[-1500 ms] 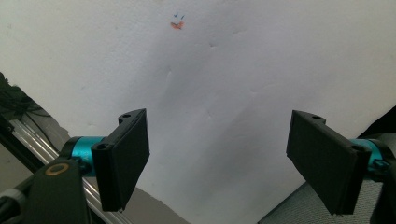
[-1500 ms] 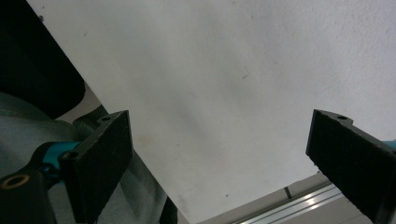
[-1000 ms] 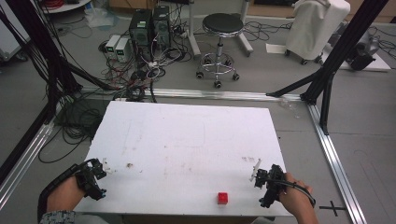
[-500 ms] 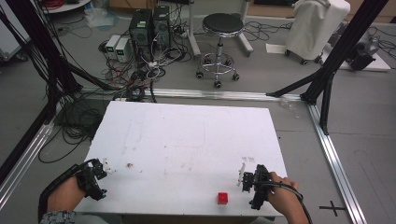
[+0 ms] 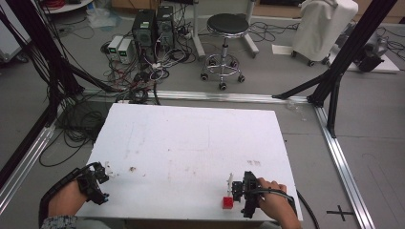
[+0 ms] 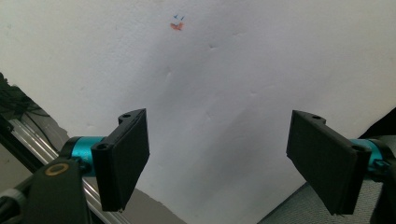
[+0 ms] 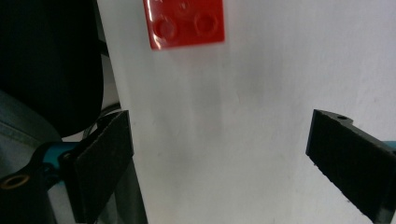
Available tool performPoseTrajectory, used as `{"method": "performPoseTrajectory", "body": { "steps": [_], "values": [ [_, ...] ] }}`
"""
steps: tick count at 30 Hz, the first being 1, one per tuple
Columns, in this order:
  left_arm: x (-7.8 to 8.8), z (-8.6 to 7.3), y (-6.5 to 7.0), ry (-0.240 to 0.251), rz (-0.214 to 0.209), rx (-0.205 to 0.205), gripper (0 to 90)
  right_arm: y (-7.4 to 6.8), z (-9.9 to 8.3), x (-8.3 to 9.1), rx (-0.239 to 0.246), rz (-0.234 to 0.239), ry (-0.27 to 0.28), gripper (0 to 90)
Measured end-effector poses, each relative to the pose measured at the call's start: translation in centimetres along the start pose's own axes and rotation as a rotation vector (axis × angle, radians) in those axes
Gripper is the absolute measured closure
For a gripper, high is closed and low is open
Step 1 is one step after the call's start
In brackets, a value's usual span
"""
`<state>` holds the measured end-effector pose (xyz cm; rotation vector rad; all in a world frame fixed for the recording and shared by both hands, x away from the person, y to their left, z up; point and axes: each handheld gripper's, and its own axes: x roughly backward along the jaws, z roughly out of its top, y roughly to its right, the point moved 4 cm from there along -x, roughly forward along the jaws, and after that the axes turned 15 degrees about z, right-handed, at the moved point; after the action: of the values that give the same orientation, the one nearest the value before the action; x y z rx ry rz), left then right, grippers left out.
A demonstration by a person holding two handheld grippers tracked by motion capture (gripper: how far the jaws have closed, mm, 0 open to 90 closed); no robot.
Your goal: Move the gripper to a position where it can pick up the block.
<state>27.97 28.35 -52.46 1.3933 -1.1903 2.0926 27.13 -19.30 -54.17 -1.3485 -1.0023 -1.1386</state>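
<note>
Your right gripper (image 5: 235,190) sits low over the tabletop (image 5: 191,143) close to its near edge, toward the near right corner, with your right hand (image 5: 272,202) wrapped around its body behind it. Its jaws are spread wide with nothing between them; in the right gripper view (image 7: 219,158) bare white surface fills the gap from one black jaw to the other. The red brick (image 5: 228,202) lies flat on the tabletop right at the near edge, just beside your right gripper and apart from its jaws. In the right gripper view the red brick (image 7: 185,23) sits ahead of the jaws, nearer the left one, studs facing up, its far part cut by the top of the picture, with the tabletop's edge running just to its left. Your left gripper (image 5: 102,174) rests near the near left corner of the tabletop, held by your left hand (image 5: 64,200), well apart from the brick. Its jaws are likewise released and wide apart; in the left gripper view (image 6: 217,163) they frame plain white surface, with a small orange mark (image 6: 176,26) farther off on the tabletop. Beyond the far edge, a black stool (image 5: 228,28) stands on the floor among cables.
</note>
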Motion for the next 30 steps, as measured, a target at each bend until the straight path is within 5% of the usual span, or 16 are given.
{"method": "performPoseTrajectory", "body": {
  "steps": [15,30],
  "values": [
    [-0.2,0.2,0.3,-0.003,-0.006,-0.011,21.5,0.0,2.9,-1.1,0.053,0.021,0.009,6.7],
    [-0.3,0.5,0.6,-0.006,-0.013,-0.021,21.5,-0.1,5.1,-2.4,0.091,0.035,-0.047,6.7]
  ]
}}
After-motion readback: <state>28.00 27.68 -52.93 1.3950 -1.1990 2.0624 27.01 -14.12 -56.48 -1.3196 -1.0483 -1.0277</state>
